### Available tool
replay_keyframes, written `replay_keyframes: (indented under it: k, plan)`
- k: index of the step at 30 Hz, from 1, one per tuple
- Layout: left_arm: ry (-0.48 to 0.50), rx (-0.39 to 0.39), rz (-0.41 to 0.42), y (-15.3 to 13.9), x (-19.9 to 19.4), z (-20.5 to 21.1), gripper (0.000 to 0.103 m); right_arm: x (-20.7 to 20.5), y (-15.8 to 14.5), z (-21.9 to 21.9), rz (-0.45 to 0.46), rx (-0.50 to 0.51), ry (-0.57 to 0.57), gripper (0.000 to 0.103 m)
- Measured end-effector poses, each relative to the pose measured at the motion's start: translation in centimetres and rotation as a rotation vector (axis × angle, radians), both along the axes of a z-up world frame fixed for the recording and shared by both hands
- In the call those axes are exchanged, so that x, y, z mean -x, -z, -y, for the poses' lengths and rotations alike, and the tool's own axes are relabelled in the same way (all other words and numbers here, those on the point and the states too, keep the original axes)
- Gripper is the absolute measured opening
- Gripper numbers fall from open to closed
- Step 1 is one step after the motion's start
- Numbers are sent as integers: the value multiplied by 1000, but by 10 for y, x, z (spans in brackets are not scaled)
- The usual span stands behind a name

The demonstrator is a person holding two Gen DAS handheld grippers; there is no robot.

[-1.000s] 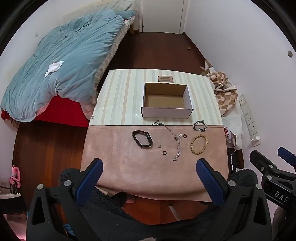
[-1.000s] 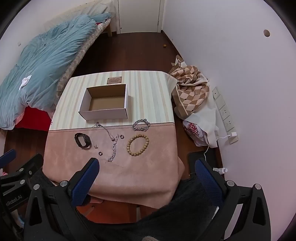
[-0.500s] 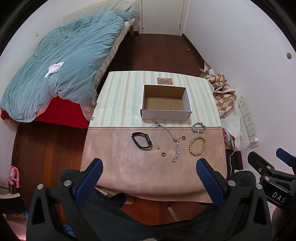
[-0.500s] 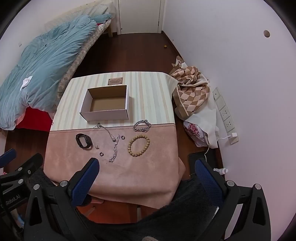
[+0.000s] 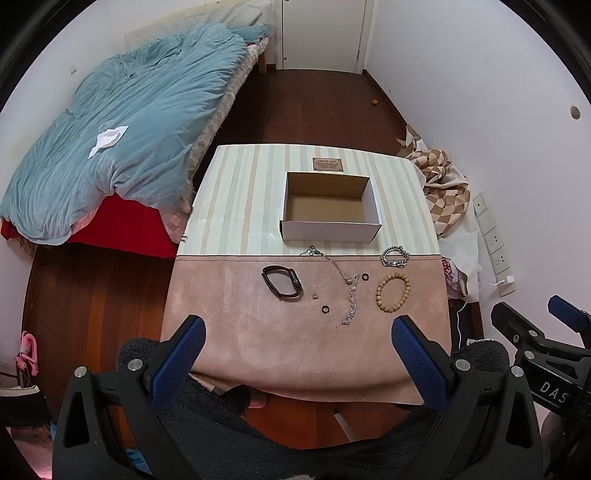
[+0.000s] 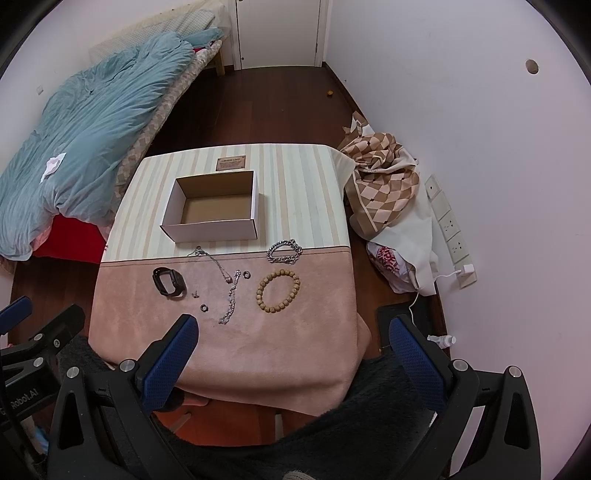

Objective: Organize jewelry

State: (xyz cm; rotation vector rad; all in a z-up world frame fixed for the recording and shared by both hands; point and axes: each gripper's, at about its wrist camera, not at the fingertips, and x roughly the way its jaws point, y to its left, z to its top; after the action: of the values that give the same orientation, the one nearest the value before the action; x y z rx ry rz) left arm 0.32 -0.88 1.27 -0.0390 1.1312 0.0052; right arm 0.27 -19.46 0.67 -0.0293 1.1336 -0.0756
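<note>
An open white cardboard box (image 5: 330,221) (image 6: 212,229) stands empty on the striped part of the table. In front of it, on the pink cloth (image 5: 258,332), lie a black band (image 5: 282,281) (image 6: 168,282), a thin silver chain (image 5: 349,291) (image 6: 229,291), a silver link bracelet (image 5: 395,256) (image 6: 284,251), a wooden bead bracelet (image 5: 393,291) (image 6: 278,291), two small dark rings (image 5: 325,308) (image 6: 204,307) and a tiny earring (image 5: 314,294). My left gripper (image 5: 295,354) and right gripper (image 6: 291,354) are both open and empty, held high above the table's near edge.
A bed with a blue duvet (image 5: 122,147) stands left of the table. A checked cloth heap (image 6: 384,181) and a plastic bag (image 6: 388,258) lie on the floor at the right, by wall sockets (image 6: 450,225). A white door (image 5: 321,33) is at the far end.
Both grippers have drawn up and back a little; the table and jewelry look slightly smaller and farther. Nothing on the table has moved.
</note>
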Motion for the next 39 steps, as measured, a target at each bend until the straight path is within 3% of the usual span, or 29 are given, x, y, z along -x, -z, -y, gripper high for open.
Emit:
replay_keyframes:
  k: [39]
  plan:
    - [-3,16,2,0,1,-4,103,-2,-4,1,24,-1,-1,103]
